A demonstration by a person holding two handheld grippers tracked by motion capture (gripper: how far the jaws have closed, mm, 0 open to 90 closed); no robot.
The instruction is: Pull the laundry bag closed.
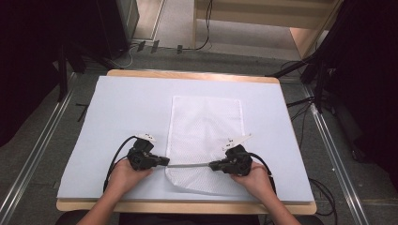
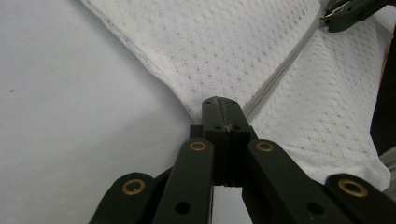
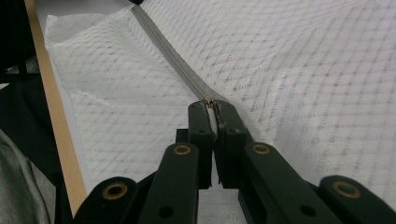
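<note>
— Both my hands sit nearest; where's the bag?

— White mesh bag [image 1: 206, 136] lies lengthwise away from me. Its zipper [image 1: 188, 165] runs crosswise between my tongs: left gripper [image 1: 165, 161] pinches the end, right gripper [image 1: 213, 165] clamps the slider [image 3: 208, 101].

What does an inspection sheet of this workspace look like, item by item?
Surface: pale sheet over a wooden table, flat.
Job's things: white mesh bag lying flat, grey zipper across its near end, near edge lifted.
Clutter: nothing seen.
Grippers: left hand-held gripper shut on the bag's edge at the zipper's end; right hand-held gripper shut at the zipper, apparently on its slider.
Cables: a black cable trails from each gripper; more on the floor.
Surroundings: grey floor, metal rails either side, dark stands.
</note>
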